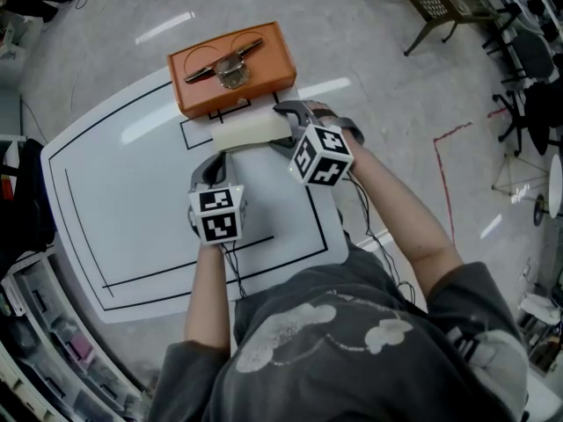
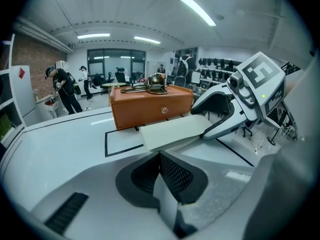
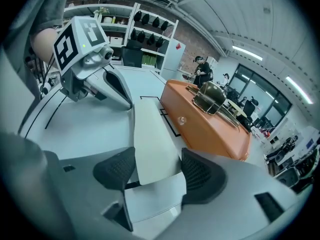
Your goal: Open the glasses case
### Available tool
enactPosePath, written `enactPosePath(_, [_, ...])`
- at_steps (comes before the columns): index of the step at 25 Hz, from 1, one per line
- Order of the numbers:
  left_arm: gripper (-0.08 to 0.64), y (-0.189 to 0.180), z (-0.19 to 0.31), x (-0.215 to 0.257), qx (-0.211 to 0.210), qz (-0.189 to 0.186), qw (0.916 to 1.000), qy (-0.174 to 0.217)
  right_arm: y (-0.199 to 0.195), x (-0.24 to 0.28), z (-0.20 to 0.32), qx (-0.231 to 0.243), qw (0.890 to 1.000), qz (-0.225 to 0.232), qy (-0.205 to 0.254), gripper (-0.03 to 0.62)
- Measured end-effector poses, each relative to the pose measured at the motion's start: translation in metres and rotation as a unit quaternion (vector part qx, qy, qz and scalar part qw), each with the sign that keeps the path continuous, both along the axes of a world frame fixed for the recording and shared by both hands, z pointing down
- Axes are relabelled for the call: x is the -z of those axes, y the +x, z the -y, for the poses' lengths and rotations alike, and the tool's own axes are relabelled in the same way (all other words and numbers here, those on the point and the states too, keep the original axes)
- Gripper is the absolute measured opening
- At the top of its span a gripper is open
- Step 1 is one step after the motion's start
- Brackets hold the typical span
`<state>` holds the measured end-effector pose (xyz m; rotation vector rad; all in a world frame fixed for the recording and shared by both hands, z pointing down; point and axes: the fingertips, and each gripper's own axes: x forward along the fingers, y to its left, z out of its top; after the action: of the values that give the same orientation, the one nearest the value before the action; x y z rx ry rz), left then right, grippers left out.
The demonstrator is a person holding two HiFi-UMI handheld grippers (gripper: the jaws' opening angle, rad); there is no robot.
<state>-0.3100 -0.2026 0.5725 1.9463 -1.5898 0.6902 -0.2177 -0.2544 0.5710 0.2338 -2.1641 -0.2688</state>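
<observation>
In the middle of the white surface (image 1: 132,200), just in front of the orange box (image 1: 233,69), lies the glasses case (image 1: 251,133). It is a pale oblong set crosswise to me, and its lid is down as far as I can see.

My right gripper (image 3: 157,170) has the case's right end between its fingers (image 3: 200,176). They stand wide, one on each long side, and their dark pads look to lie against both edges, so I read this as a grip across the width. I judge I hold it there because the lid has to be pried or swung from an end I can control.

My left gripper (image 2: 160,159) has its fingers together with nothing between them. The tips are at the case's left end, touching it or just short; I cannot tell which. I take it as a stop, so the case cannot slide or spin while the other hand works.

No view shows me the seam, so I cannot say which way the lid parts. A pair of glasses (image 1: 223,60) rests on top of the box close behind the case, which may leave a rising lid little room.
</observation>
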Motion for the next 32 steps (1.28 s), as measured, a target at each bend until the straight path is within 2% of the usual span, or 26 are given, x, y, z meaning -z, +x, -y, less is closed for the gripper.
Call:
enactPosePath(10, [0.003,0.0,-0.001,0.0,0.001,0.002,1.0,-0.002,0.0,0.007,0.001,0.006,0.999,-0.004,-0.045,0.278])
enactPosePath(17, [0.003,0.0,-0.001,-0.001,0.0,0.004,1.0,-0.003,-0.004,0.023,0.004,-0.006,1.0,0.023,-0.021,0.205])
enactPosePath(21, [0.003,-0.001,-0.001,-0.001,0.001,0.004,1.0,-0.004,-0.009,0.037,0.016,-0.009,0.998,0.044,0.033,0.084])
enactPosePath(22, [0.003,0.0,-0.001,-0.001,0.001,0.003,1.0,-0.004,-0.009,0.039,0.019,-0.013,0.998,0.047,0.042,0.071])
enactPosePath(32, [0.003,-0.001,-0.001,-0.001,0.0,0.0,1.0,-0.002,-0.016,0.041,0.047,-0.067,0.995,0.059,0.041,0.072])
